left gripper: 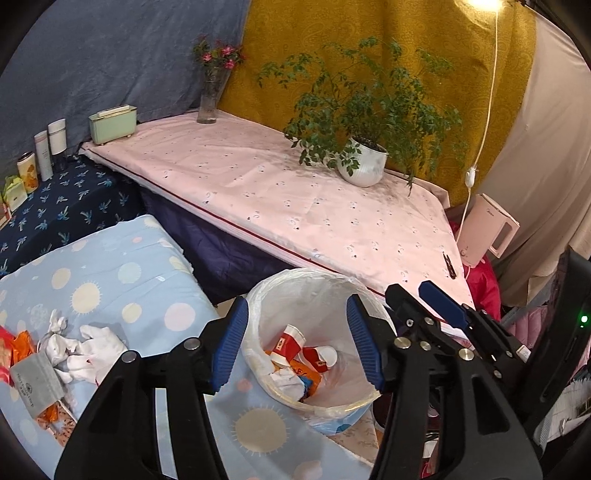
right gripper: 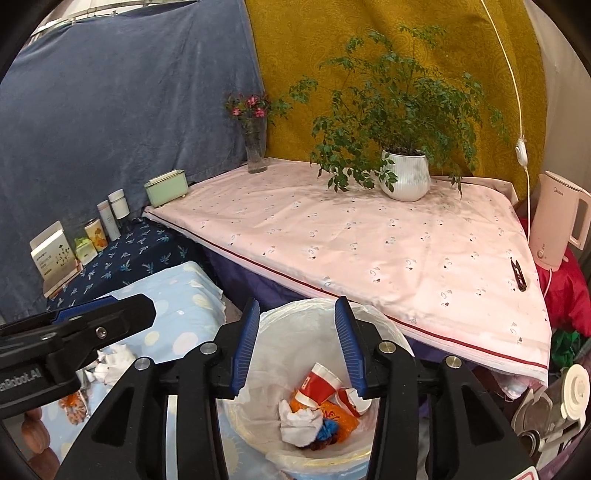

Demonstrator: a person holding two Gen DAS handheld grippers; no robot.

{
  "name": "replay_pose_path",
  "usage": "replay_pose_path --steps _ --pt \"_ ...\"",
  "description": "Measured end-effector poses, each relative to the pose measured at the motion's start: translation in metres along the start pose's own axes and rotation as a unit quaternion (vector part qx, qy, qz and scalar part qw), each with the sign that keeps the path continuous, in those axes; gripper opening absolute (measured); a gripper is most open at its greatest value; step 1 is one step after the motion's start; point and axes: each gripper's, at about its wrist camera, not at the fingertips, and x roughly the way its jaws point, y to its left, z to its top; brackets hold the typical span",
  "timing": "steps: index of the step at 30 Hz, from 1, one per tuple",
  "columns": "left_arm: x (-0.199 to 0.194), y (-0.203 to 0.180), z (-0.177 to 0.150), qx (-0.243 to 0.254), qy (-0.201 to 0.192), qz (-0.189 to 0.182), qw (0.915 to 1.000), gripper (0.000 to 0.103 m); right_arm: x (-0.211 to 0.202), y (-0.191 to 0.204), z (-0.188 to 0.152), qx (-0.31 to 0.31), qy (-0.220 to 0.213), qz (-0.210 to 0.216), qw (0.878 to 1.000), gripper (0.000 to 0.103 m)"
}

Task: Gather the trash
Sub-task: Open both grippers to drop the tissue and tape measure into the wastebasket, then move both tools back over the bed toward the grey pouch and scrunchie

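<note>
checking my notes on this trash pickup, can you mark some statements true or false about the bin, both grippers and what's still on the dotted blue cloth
1. The bin holds red and white paper cups. True.
2. The left gripper is clamped on a cup. False: its fingers stand apart over the bin with nothing between them.
3. Crumpled white tissue lies on the dotted blue cloth. True.
4. The right gripper holds an orange wrapper. False: it is open and empty.
5. The potted plant stands inside the bin. False: it stands on the pink cloth.

Blue drape (right gripper: 110,110); mustard drape (right gripper: 369,29); pink-clothed table (right gripper: 369,240)
</note>
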Motion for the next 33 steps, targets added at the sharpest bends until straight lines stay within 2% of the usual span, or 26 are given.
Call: replay_pose_path --steps 14,25,28,33 --pt "-0.029 0.055 -0.008 -0.055 -0.019 0.041 0.9975 0.053 -0.015 0.054 0.0 -0.031 -0.006 0.041 0.999 0.046" --pt "-0.06 0.108 -0.024 -0.094 -0.036 0.089 0.991 0.053 -0.015 0.104 -0.007 -0.052 0.006 0.085 0.995 0.046" --pt "-0.068 0.127 -0.031 -0.11 -0.039 0.105 0.9876 0.063 -0.013 0.118 -0.013 -0.06 0.013 0.095 0.994 0.046" --pt "-0.078 0.158 -0.045 -0.127 -0.039 0.138 0.9816 0.065 -0.006 0.142 -0.025 -0.073 0.028 0.112 0.991 0.046"
